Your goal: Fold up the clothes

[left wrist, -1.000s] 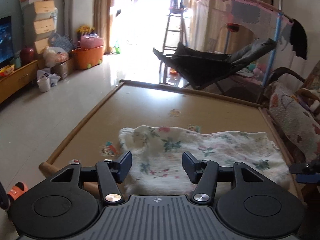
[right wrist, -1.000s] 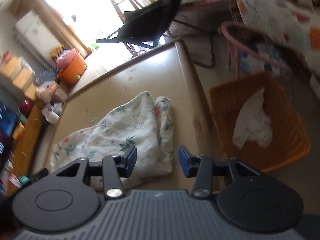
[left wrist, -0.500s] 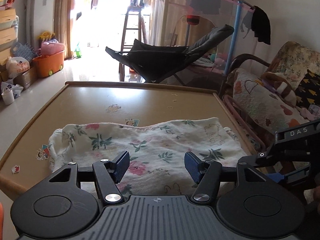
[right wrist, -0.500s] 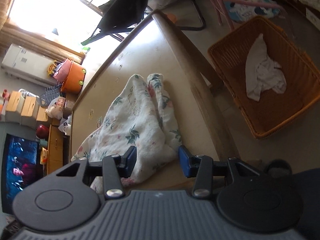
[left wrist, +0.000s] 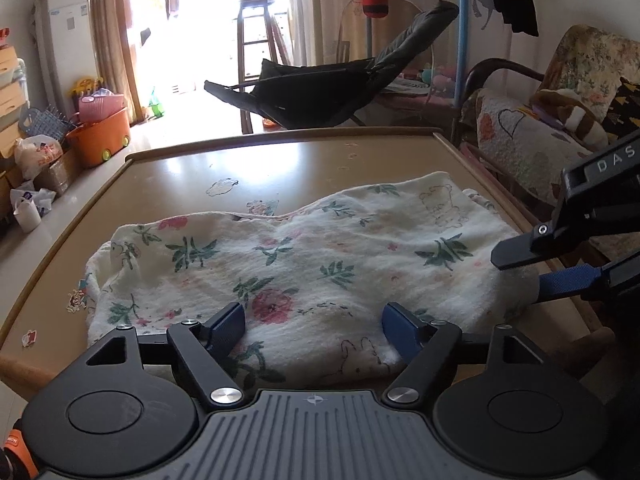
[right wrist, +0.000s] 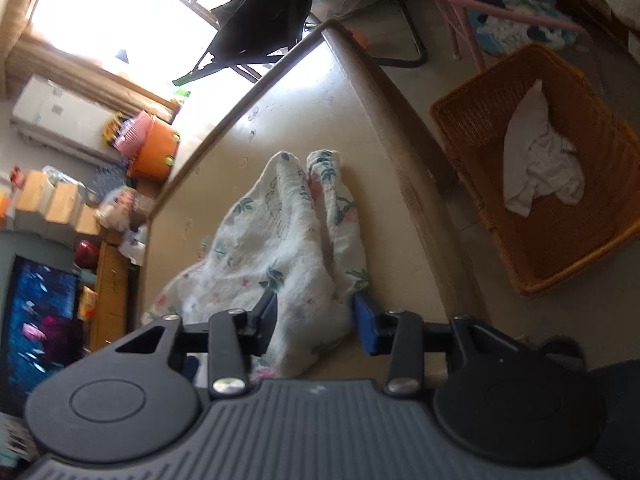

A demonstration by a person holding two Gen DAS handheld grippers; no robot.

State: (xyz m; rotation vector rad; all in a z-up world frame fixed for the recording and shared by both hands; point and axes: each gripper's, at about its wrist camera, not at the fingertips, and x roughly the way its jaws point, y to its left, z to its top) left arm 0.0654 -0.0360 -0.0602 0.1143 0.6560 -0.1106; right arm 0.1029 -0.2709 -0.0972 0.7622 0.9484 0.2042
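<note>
Two grippers, jaws apart: left gripper [left wrist: 313,326] over near edge of floral garment [left wrist: 304,264] on bench [left wrist: 240,172]; right gripper [right wrist: 316,316] straddles its right end.

Left gripper [left wrist: 313,330]: level, pointing forward, jaws spread wide apart with nothing between the blue pads. Right gripper [right wrist: 316,316]: rolled sideways, jaws parted, entering from the right in the left wrist view [left wrist: 532,268] with one finger above the other.
</note>
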